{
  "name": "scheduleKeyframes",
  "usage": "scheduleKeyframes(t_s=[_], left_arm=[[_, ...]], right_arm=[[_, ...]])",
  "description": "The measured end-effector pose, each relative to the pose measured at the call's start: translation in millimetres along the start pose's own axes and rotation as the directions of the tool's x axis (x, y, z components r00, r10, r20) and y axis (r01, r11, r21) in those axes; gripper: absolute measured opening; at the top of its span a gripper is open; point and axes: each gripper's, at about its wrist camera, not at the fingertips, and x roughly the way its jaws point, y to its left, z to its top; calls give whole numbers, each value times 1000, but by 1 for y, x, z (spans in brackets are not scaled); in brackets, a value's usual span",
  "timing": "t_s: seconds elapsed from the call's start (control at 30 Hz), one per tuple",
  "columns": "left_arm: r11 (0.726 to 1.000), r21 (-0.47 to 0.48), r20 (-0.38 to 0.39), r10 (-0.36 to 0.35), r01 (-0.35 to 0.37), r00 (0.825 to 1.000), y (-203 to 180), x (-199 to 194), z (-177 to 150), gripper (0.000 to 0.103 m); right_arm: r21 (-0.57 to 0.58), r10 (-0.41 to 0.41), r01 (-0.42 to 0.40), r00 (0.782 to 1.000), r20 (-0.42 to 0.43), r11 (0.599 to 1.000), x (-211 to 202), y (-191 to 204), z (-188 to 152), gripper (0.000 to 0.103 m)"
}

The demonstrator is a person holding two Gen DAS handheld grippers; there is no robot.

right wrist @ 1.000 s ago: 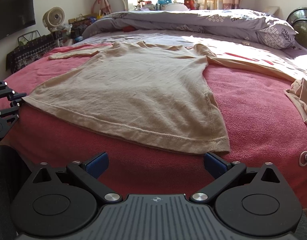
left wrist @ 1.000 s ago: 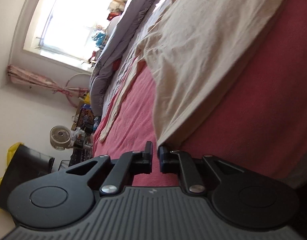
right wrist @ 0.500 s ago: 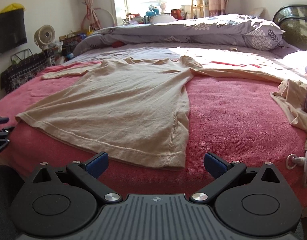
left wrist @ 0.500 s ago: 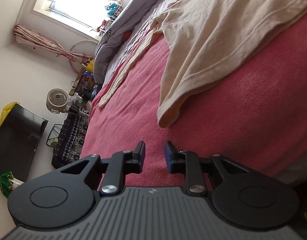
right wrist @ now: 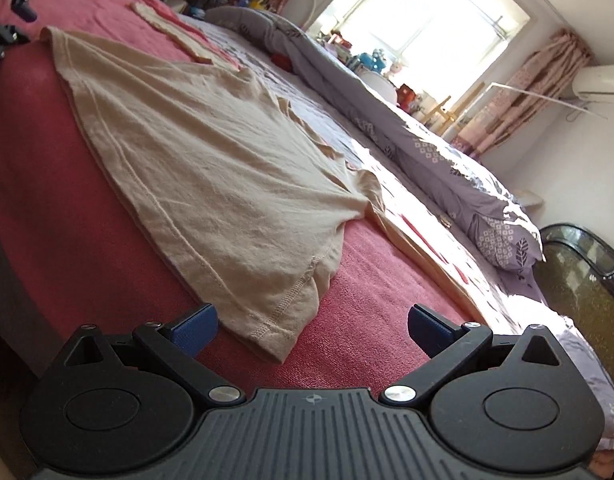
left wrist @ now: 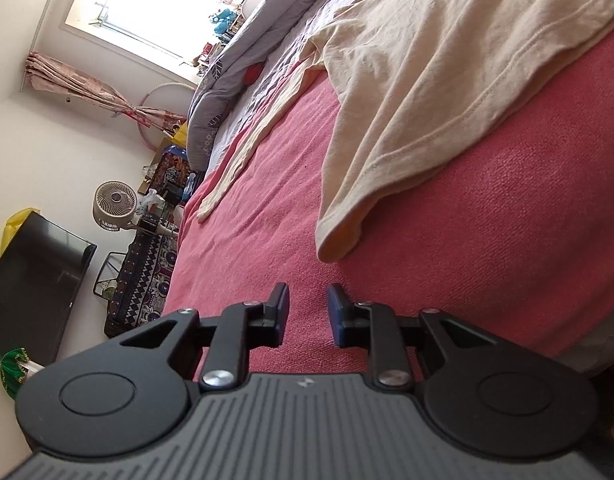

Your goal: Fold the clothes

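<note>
A beige long-sleeved shirt [left wrist: 427, 100] lies spread flat on the red blanket [left wrist: 267, 220] covering the bed. In the left wrist view its near hem corner [left wrist: 339, 240] curls up a short way ahead of my left gripper [left wrist: 307, 300], which is open by a narrow gap with nothing in it. The right wrist view is tilted. There the shirt [right wrist: 211, 152] ends in its other hem corner [right wrist: 275, 340], lying between the wide-open blue pads [right wrist: 195, 328] of my right gripper [right wrist: 313, 320], untouched. The left gripper [right wrist: 3, 20] shows at the far hem corner.
A grey patterned duvet [right wrist: 387, 120] runs along the far side of the bed under the window [right wrist: 419, 20]. A dark glass tank [right wrist: 587, 272] stands at the bed's right. A fan [left wrist: 115, 204], a black screen [left wrist: 31, 280] and a patterned box [left wrist: 147, 280] stand left of the bed.
The left jaws went from almost shut beside the hem corner to a narrow gap, and the corner now lies further ahead. The right gripper rolled and closed in on the other hem corner.
</note>
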Motion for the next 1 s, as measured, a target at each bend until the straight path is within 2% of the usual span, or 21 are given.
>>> scheduleKeyframes(t_s=[0.27, 0.43, 0.53, 0.63, 0.7, 1.0], left_arm=[[1000, 6, 3, 8, -8, 1000, -2, 2, 1, 30], [1000, 11, 25, 11, -11, 1000, 1, -1, -1, 40], [999, 34, 79, -27, 24, 997, 4, -12, -4, 46], [997, 73, 105, -22, 15, 994, 1, -18, -6, 49], [998, 66, 104, -26, 19, 994, 1, -18, -6, 49], [999, 44, 119, -36, 31, 992, 6, -20, -7, 55]], right_arm=[[-180, -97, 98, 995, 16, 979, 21, 7, 3, 103], [-273, -147, 157, 987, 58, 949, 29, 6, 6, 103], [-345, -77, 105, 992, 96, 933, 25, 9, 4, 103], [-484, 0, 59, 993, 121, 873, 24, 27, -3, 103], [-505, -9, 73, 992, 127, 860, 31, 33, 0, 103], [-479, -82, 138, 987, 138, 867, 46, 30, 12, 103]])
